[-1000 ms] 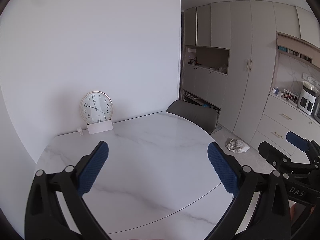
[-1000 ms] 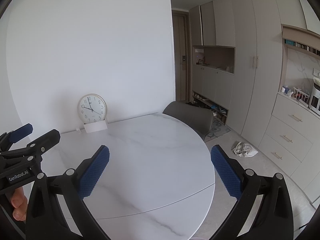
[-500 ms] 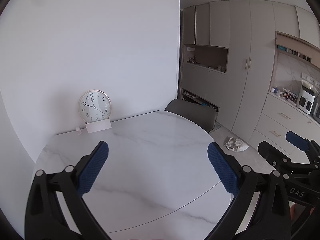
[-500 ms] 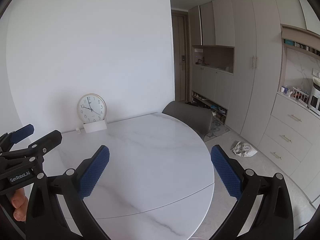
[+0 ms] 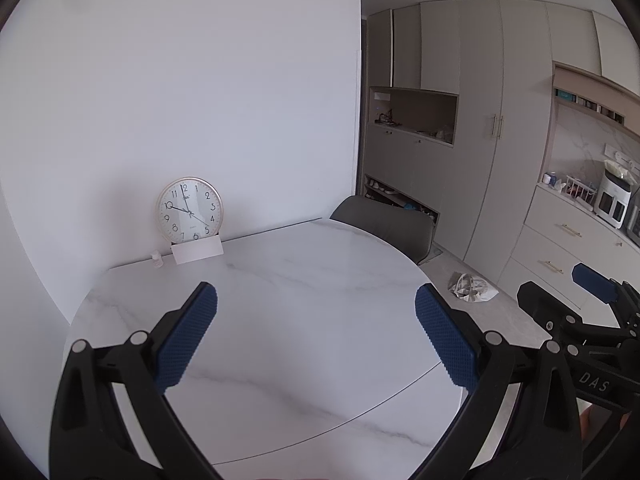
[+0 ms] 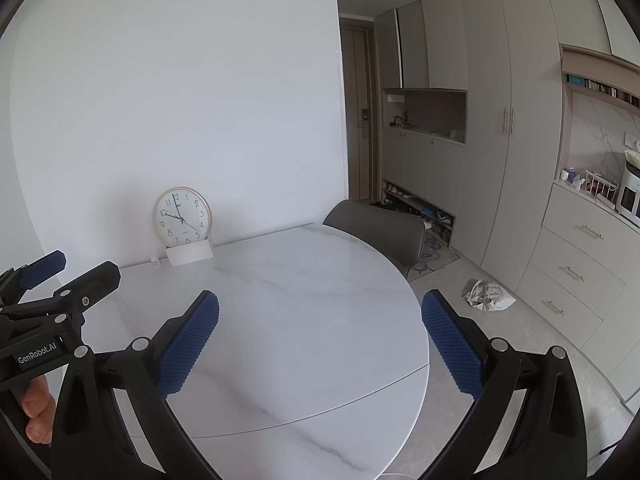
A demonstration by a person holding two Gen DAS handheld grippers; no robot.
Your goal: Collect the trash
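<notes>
Both grippers held level over the bare counter, nothing grasped yet.
Left gripper (image 5: 316, 336) and right gripper (image 6: 320, 344) fingers spread wide, ready; the crumpled bag (image 6: 489, 295) lies on the floor by the drawers (image 6: 576, 276), well beyond the counter (image 6: 304, 300).

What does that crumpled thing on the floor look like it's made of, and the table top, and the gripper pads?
Crumpled trash: thin plastic or paper by its creases and soft folds; which one is unclear.
Table top: marble or marble-look stone, polished, with grey veins and a faint sheen.
Gripper pads: blue rubber-like material, matte, with a dotted grip texture.
</notes>
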